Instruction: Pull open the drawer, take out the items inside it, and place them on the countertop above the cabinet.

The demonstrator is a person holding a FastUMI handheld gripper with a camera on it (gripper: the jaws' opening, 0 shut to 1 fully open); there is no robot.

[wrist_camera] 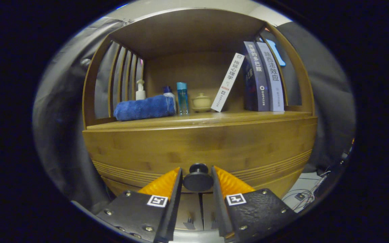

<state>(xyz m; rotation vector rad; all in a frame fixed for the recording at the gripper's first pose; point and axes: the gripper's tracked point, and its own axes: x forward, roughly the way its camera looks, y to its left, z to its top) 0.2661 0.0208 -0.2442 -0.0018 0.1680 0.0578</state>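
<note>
Presently, gripper view: drawer point(199, 148), wooden, closed, below the surface point(201, 118). Knob point(198, 178): round, rigid, smooth, likely slippery; sits between the tongs point(197, 175), which flank it, released, contact uncertain. Best hold: knob's neck. Drawer likely light.
</note>
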